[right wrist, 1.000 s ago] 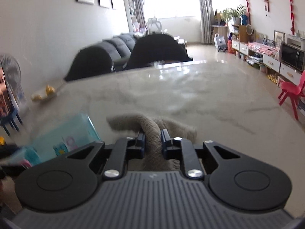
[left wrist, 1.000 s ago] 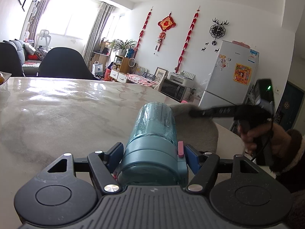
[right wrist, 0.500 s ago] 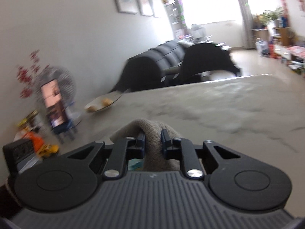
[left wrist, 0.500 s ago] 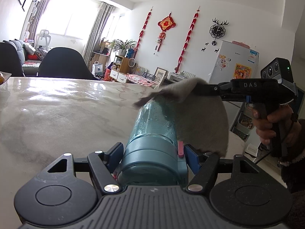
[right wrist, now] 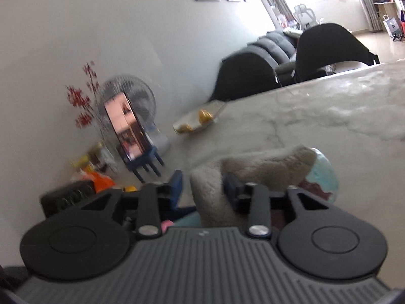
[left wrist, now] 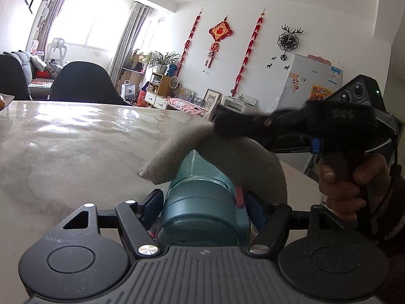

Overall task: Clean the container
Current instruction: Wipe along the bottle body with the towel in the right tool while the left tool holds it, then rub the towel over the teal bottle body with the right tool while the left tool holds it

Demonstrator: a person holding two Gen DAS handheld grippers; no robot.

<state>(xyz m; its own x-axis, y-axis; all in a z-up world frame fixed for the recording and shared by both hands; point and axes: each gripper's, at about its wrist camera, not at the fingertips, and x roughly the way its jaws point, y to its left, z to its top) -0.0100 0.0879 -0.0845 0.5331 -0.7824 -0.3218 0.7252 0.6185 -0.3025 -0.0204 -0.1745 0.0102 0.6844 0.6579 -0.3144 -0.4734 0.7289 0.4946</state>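
My left gripper (left wrist: 202, 200) is shut on the lid end of a teal see-through container (left wrist: 200, 210), which lies level and points away over the table. A grey cloth (left wrist: 227, 157) is draped over the top of the container. In the left wrist view my right gripper (left wrist: 222, 122) reaches in from the right, blurred, just above the cloth. In the right wrist view my right gripper (right wrist: 202, 185) has its jaws opening. The cloth (right wrist: 265, 167) stands between them against the right finger, with a gap on the left. The container's far end (right wrist: 325, 174) shows beyond the cloth.
The marble table (left wrist: 76, 147) stretches ahead and to the left. A glass plate with yellow fruit (right wrist: 197, 121) sits at its far edge. Black chairs (left wrist: 83, 81) stand behind the table. A person's hand (left wrist: 349, 185) grips the right handle.
The right gripper swung the cloth up from beside the container and over its top, then its jaws spread apart. The left gripper and the container stayed still.
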